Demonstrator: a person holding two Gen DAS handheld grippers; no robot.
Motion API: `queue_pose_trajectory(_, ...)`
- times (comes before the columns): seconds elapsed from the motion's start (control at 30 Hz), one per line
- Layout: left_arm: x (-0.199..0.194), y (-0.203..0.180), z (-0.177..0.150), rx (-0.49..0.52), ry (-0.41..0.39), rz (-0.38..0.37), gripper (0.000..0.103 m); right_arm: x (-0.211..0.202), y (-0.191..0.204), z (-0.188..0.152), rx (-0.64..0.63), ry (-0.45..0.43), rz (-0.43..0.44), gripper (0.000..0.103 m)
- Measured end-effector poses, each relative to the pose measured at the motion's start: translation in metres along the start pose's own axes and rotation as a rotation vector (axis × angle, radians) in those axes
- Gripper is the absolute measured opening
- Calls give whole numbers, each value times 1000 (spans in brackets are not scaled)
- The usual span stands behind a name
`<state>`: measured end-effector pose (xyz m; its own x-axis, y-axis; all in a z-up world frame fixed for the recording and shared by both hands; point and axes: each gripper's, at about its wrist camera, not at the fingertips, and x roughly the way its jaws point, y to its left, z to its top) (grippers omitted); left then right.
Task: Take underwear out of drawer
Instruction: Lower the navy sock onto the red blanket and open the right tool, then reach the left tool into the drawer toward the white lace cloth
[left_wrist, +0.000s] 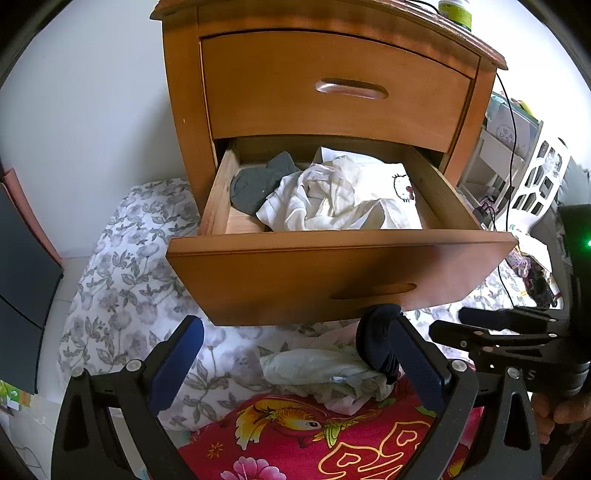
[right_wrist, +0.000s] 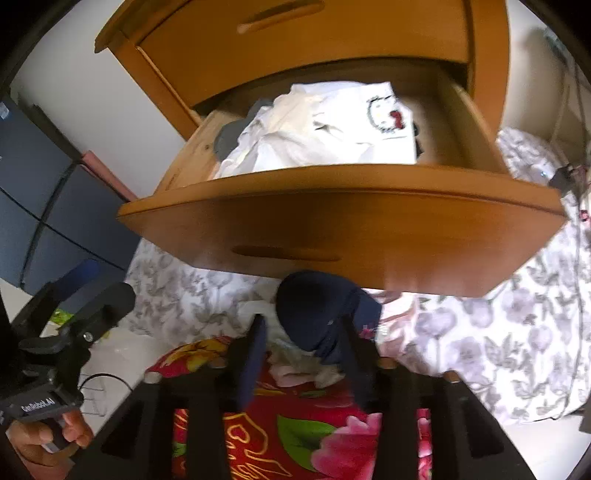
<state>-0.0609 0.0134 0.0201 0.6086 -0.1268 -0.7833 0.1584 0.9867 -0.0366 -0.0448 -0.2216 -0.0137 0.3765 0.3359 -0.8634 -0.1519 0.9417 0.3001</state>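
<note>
The lower drawer (left_wrist: 332, 243) (right_wrist: 332, 192) of a wooden nightstand stands pulled out. Inside lie crumpled white garments (left_wrist: 332, 199) (right_wrist: 314, 136), one with a cartoon cat print, and a grey garment (left_wrist: 255, 184) (right_wrist: 229, 136) at the left. Below the drawer front, a dark navy underwear piece (left_wrist: 376, 343) (right_wrist: 321, 314) bunches against the right finger of my right gripper (right_wrist: 303, 350) (left_wrist: 447, 323). Those fingers stand apart, with white cloth showing beside the left one. My left gripper (left_wrist: 295, 365) (right_wrist: 96, 288) is wide open over the bed, holding nothing.
A pale crumpled garment (left_wrist: 314, 365) and pink cloth lie on a red floral blanket (left_wrist: 314, 435) (right_wrist: 314, 435) over a grey-leaf sheet (left_wrist: 122, 295) (right_wrist: 498, 350). The upper drawer (left_wrist: 332, 88) is closed. A black cable (left_wrist: 511, 147) hangs at the right. A hand (right_wrist: 48, 435) holds the left gripper.
</note>
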Motion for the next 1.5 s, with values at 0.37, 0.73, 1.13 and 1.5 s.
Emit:
queue_pose_trajectory(0.37,-6,-4,1,12,-15,14,100,-20,-10,-3,4,-66,-115,85)
queue_pose_trajectory(0.73,-8,-10,1,24,-22,18,100,-27,-20,-7,21,-106,-148,103)
queue_pose_trajectory(1.13,-3,-12,10,16,-42,12,100,-33,-38,-5,68,-158,-140,103)
queue_pose_trajectory(1.5,-2,2,32,-78,-83,16,100,-36,-46,-1,62,-177,-132,103)
